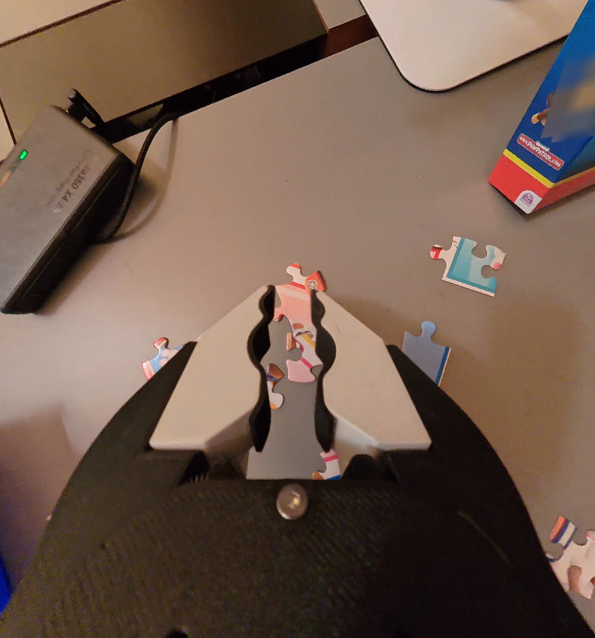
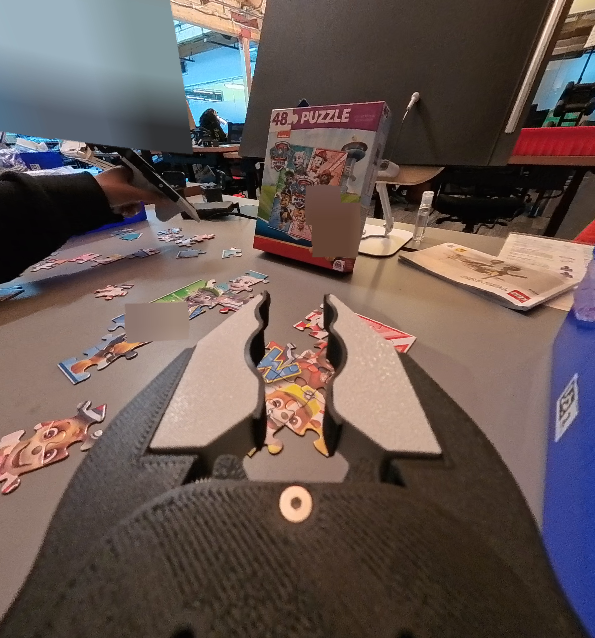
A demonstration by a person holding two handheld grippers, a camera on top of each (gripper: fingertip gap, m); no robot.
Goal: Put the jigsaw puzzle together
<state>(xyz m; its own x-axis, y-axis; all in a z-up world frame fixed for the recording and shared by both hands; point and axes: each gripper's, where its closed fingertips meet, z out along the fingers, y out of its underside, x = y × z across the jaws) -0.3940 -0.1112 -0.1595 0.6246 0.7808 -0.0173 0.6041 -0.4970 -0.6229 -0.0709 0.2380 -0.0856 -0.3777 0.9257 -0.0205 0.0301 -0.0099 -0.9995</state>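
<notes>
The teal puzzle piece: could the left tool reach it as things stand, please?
Probably yes: the teal piece lies alone on bare table right of the left tool, nothing between them.

left wrist steeply down, right level

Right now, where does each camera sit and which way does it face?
Left wrist view: on the left gripper, looking steeply down at the table and a pink puzzle piece; only its fingers show.
Right wrist view: on the right gripper, low, facing across the table; its fingers and a sleeve show.
Shared: the puzzle box and table.
</notes>
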